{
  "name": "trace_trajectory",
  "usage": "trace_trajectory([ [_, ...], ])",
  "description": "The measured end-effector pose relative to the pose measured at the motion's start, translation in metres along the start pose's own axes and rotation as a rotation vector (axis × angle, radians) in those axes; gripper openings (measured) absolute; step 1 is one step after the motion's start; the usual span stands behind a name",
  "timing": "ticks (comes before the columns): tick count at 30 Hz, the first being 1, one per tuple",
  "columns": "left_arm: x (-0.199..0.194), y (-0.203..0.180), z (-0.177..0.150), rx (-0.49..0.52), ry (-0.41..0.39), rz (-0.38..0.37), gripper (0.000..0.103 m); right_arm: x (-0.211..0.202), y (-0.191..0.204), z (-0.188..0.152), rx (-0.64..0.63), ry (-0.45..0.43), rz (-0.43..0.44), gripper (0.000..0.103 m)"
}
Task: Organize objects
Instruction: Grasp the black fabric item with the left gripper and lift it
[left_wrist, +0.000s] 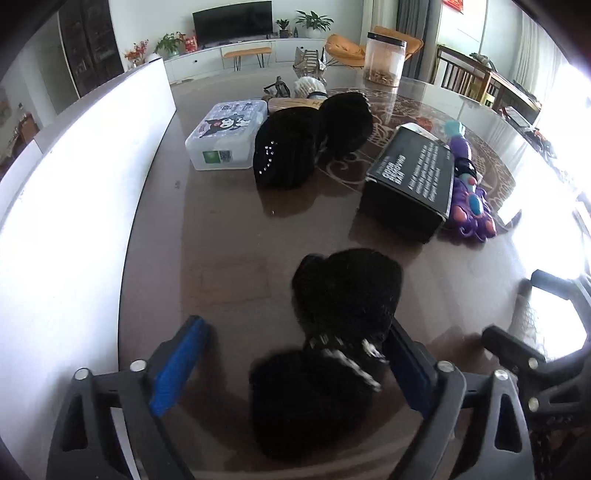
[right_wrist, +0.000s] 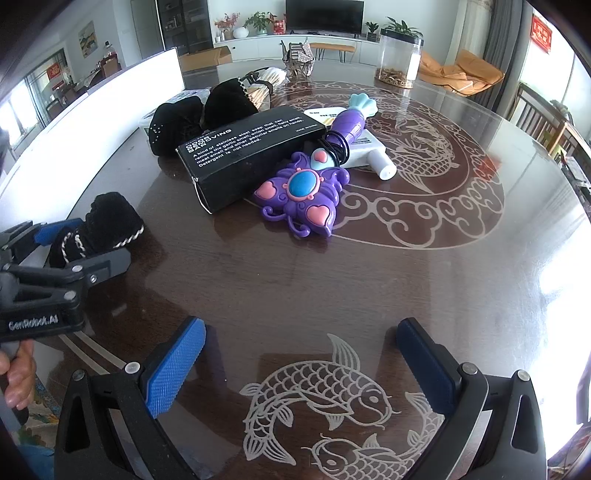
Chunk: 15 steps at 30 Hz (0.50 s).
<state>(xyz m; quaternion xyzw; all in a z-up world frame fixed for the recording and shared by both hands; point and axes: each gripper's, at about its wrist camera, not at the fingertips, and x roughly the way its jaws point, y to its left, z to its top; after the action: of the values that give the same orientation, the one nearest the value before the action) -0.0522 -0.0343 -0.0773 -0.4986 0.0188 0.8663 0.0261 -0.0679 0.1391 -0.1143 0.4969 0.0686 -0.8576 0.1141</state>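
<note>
- Comparing the two views: the left wrist camera alone shows the white lidded box (left_wrist: 225, 134) with a cartoon print, sitting toward the far left edge of the table (left_wrist: 221, 236); the right wrist camera alone shows the inlaid twin-fish pattern (right_wrist: 325, 402) at the near edge, a white tube (right_wrist: 382, 164) past the toy, and a hand (right_wrist: 18, 373) gripping the left tool's handle.
- Both views share the black printed carton (right_wrist: 243, 155) lying mid-table, the purple butterfly toy wand (right_wrist: 306, 195) touching its right side, and a pair of black fuzzy slippers (left_wrist: 314, 140) further back beside the white box.
- The surface is a glossy dark-brown round table with pale scrollwork, strongly lit from the right; a white panel (left_wrist: 74, 184) runs along its left edge.
- Beyond the far edge stand a clear plastic canister (right_wrist: 399, 59), a television (right_wrist: 325, 16) on a low white cabinet, potted plants and orange chairs.
- The black fuzzy item with braided trim (left_wrist: 340, 332) lies near the table's near-left edge, between the blue pads of the left gripper (left_wrist: 295, 369). Those jaws stand spread wide; the left pad is clear of it, the right pad is right against its side, and nothing is clamped.
- The right gripper (right_wrist: 301, 369) hangs released and empty over the fish pattern, jaws wide apart, touching nothing.
</note>
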Motion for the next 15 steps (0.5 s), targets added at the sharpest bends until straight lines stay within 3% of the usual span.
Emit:
trace_trajectory([
  [15, -0.0028, -0.0014, -0.0062, 0.03, -0.027, -0.015, 0.103, 0.0003, 0.0001, 0.0, 0.001, 0.0, -0.001, 0.103],
])
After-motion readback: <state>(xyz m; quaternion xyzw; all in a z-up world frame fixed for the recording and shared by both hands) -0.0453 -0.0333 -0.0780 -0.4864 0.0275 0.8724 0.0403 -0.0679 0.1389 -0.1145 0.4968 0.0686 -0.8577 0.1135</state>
